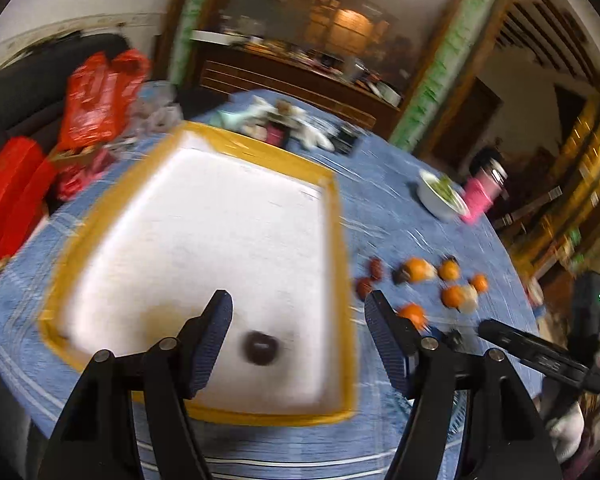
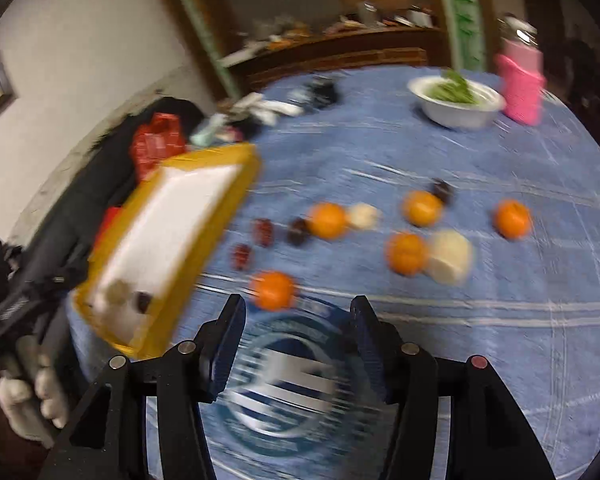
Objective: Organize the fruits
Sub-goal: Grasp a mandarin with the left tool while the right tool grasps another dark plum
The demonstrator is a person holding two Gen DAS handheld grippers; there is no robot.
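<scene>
Now between picks: left gripper (image 1: 298, 312) jaws apart and empty, dark fruit (image 1: 260, 347) lying in the tray (image 1: 342, 280) just ahead between them. Right gripper (image 2: 297, 314) jaws likewise parted, holding nothing, nearest orange (image 2: 274, 290) just beyond the tips on the tabletop (image 2: 500, 340). Next, probably: push forward, straddle that orange, close.

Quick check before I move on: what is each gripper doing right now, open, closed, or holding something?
Left gripper: open, empty, above the tray with a dark fruit lying below.
Right gripper: open, empty, over the blue tablecloth.
</scene>
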